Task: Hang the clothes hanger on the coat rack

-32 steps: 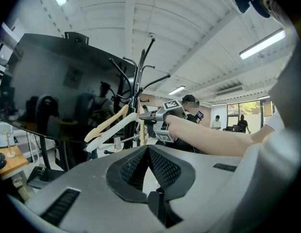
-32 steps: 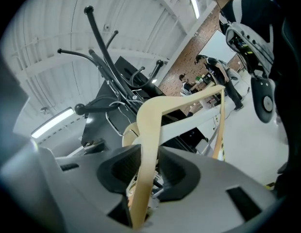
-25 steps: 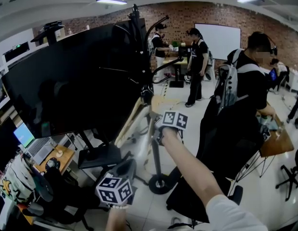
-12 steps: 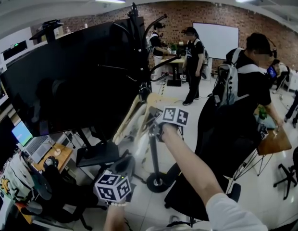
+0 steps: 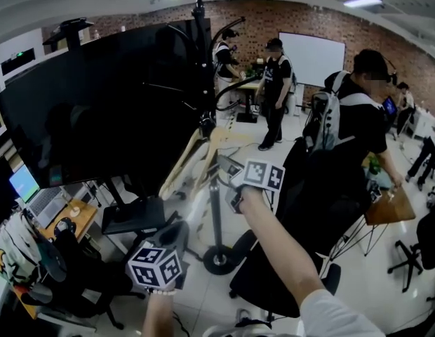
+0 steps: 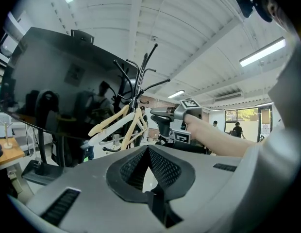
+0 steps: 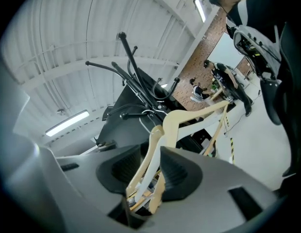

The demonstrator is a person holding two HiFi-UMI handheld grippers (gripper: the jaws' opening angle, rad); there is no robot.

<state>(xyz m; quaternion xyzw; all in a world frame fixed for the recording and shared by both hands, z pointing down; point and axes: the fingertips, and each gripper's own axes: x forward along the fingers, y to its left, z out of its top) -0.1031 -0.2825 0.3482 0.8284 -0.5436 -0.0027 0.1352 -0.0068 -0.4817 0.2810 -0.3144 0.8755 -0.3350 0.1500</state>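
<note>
The left hand-held gripper [image 5: 177, 234] hangs low with its jaws together on nothing, well below and short of the work. By that placing it looks to have no part in the coming move. Up and ahead of it slants the clothes hanger [image 5: 181, 167], its long axis climbing forward to the neck. There its wire hook [image 7: 145, 114] sits hard by the coat rack [image 5: 201, 55]; whether the hook is already over a branch cannot be told. The right hand-held gripper [image 5: 226, 168], much the nearer, is clamped on one wooden arm of the hanger, its jaws having just been closing further on it. The hook lies just ahead of and above its fingertips, and the rack stands straight beyond them.
</note>
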